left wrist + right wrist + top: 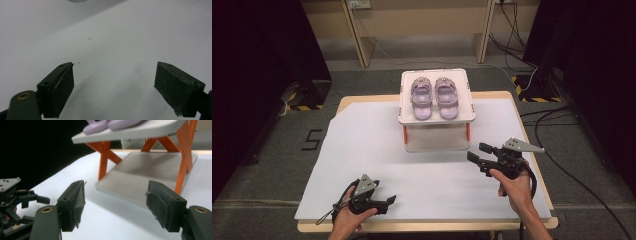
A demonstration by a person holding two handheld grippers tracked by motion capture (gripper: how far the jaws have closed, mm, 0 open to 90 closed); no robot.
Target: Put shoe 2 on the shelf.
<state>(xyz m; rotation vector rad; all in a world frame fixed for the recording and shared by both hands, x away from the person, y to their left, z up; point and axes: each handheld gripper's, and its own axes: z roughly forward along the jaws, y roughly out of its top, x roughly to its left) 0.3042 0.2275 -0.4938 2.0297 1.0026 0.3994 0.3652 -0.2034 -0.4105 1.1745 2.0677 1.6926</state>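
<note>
A pair of small lilac plastic clogs [435, 96] sits side by side on top of the white two-tier rack with orange cross legs [437, 119], at the far middle of the white-covered counter [362, 150]. Right gripper [477, 152] hovers just in front of the rack, jaws apart, nothing between them. Left gripper [388, 203] rests near the counter's near edge, jaws apart and empty too.

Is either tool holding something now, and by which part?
Nothing is held. The left tool and the right tool are both open over the table.
</note>
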